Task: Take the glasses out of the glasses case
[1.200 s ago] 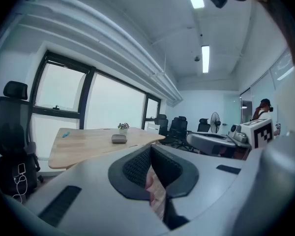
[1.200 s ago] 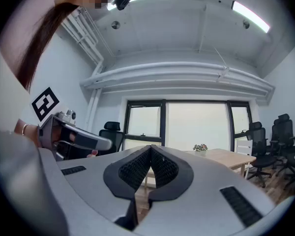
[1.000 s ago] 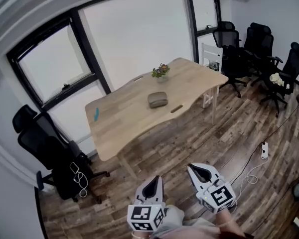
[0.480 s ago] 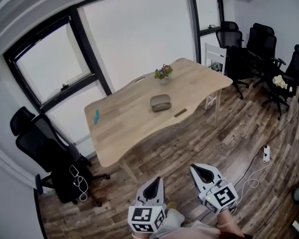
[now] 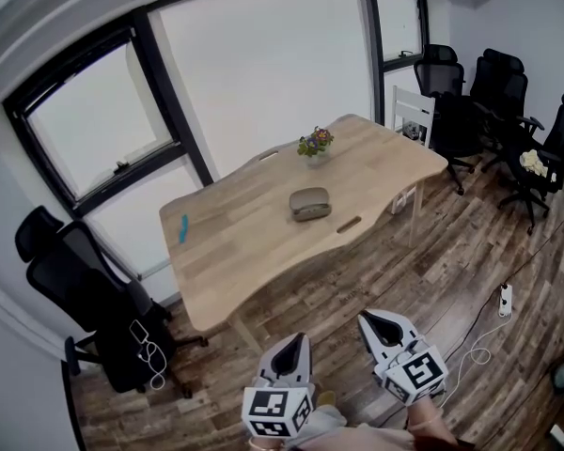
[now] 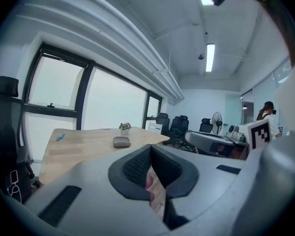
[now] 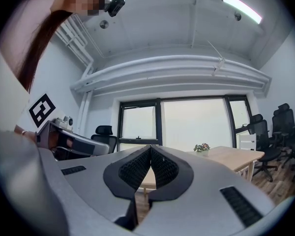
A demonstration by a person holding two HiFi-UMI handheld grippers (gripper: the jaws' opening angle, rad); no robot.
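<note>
Glasses case [image 5: 310, 204], closed, on table [image 5: 226, 252] at 12 o'clock, well apart from left gripper [image 5: 298, 339] and right gripper [image 5: 366, 317], both pinched together, empty. Approach first; part jaws before reaching the lid.

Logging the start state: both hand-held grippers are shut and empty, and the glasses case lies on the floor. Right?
No: the head view shows the glasses case on the table instead. The left hand-held gripper and right hand-held gripper are shut and empty.
</note>
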